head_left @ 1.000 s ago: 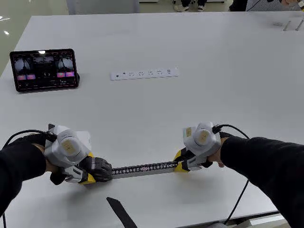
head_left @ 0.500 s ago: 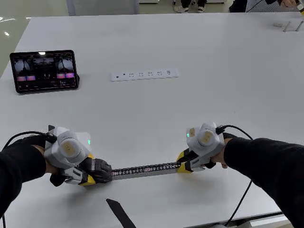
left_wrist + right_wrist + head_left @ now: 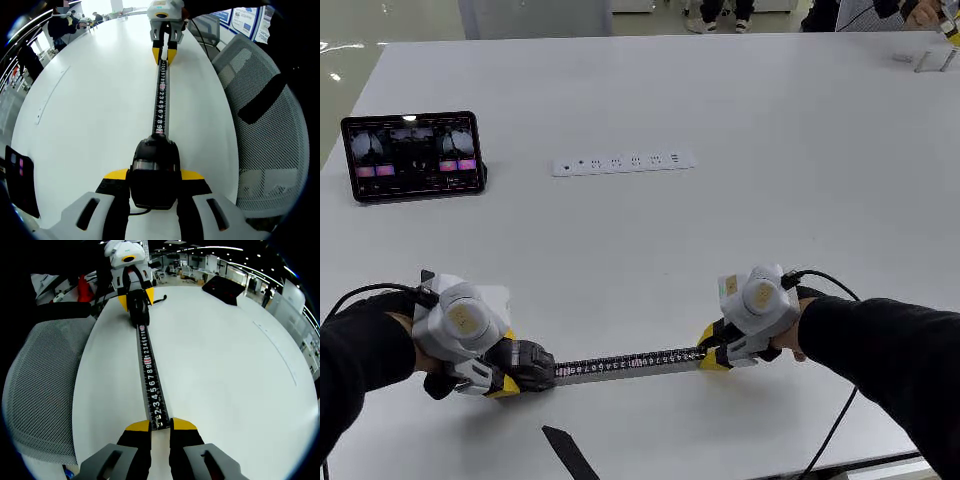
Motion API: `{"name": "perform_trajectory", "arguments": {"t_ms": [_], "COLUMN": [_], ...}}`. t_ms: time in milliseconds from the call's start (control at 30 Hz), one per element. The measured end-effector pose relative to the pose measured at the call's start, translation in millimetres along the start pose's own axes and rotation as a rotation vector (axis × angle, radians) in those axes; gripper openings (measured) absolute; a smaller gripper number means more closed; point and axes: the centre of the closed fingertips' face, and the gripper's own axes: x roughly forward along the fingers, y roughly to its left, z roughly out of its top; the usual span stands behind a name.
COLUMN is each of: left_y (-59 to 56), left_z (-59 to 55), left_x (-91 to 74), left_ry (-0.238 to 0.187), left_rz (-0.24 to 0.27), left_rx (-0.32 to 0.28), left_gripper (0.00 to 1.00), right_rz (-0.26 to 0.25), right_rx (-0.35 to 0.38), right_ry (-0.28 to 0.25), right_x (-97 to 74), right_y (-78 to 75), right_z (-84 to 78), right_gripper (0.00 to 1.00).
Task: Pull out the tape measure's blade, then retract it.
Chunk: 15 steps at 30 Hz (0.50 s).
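The left gripper (image 3: 155,175) is clamped across the black tape measure case (image 3: 154,160), its yellow-tipped jaws pressed to either flank. Straight ahead of those jaws the blade (image 3: 150,375) is drawn out flat along the table (image 3: 720,230), and its far tip is pinched by the right gripper (image 3: 160,425), jaws closed on it. The two grippers are pointed at each other, held low, with black-sleeved forearms brought in from either side. Black digits 1 to 9 can be read on the blade, with a red mark between runs (finer print is too small to make out). Close beside the blade, on the person's side, the table edge runs parallel, and a grey mesh chair (image 3: 260,125) is seen past it. Away from that edge, wide bare tabletop is offered, with a white power strip (image 3: 624,162) and a lit tablet (image 3: 413,152) well beyond.
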Motion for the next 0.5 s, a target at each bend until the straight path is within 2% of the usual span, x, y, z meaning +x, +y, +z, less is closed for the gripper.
{"name": "perform_trajectory", "arguments": {"t_ms": [500], "left_y": [0.3], "left_z": [-0.5], "left_x": [0.1], "left_ry": [0.001], "left_rz": [0.000], "left_rx": [-0.002], "left_gripper": [0.30], "right_rz": [-0.004], "right_rx": [0.007], "right_ry": [0.005], "right_x": [-5.4], "right_y": [-1.9], "right_z": [-7.0], "right_gripper": [0.08]}}
